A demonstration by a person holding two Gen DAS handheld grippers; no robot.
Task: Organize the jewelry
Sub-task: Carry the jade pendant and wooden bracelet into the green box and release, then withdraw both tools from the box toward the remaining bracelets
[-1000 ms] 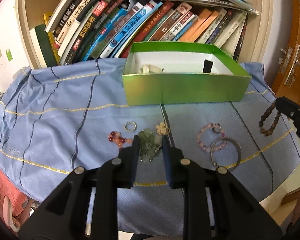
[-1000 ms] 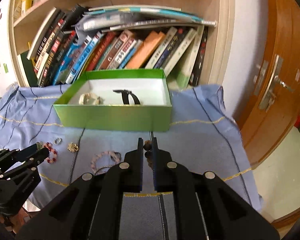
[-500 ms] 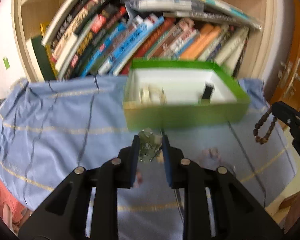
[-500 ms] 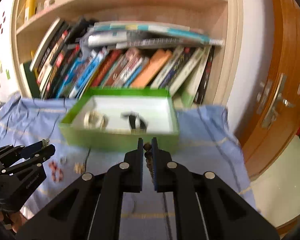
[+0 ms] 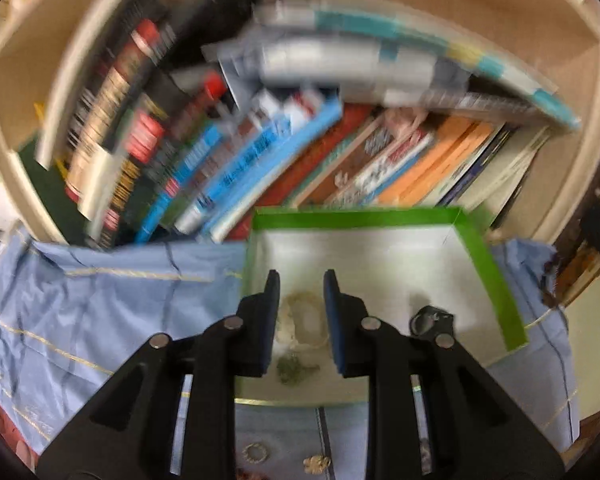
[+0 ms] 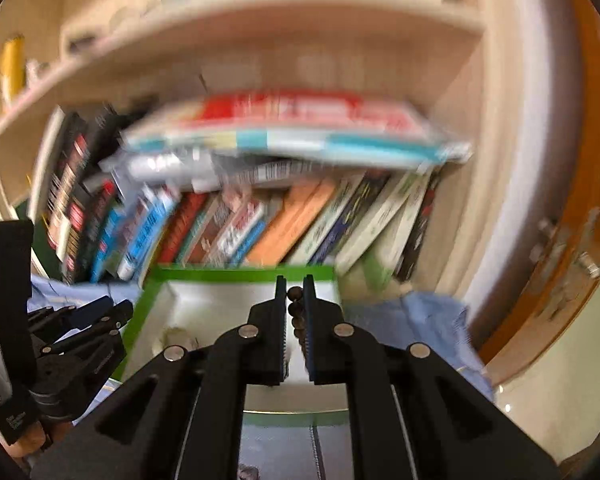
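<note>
My left gripper (image 5: 299,278) hangs over the green box (image 5: 496,280), whose floor is white. Its fingers stand a little apart with nothing at the tips. Under the gap a white bracelet (image 5: 304,316) lies on the box floor. A small green jade piece (image 5: 296,370) appears to lie just behind the front wall, clear of both pads. A black clasp-like piece (image 5: 432,320) rests further right. My right gripper (image 6: 295,286) is shut on a brown bead bracelet (image 6: 294,308) above the box (image 6: 236,274). The left gripper (image 6: 100,312) shows at that view's left edge.
A blue cloth (image 5: 100,312) covers the table, with a small ring (image 5: 256,452) and a gold flower charm (image 5: 318,464) in front of the box. A bookshelf of leaning books (image 5: 260,152) rises right behind the box. A wooden door (image 6: 572,200) stands to the right.
Both grippers moved forward and up from the cloth to over the green box. The green piece left the left fingertips and now shows low on the box floor. Both views have blurred.
</note>
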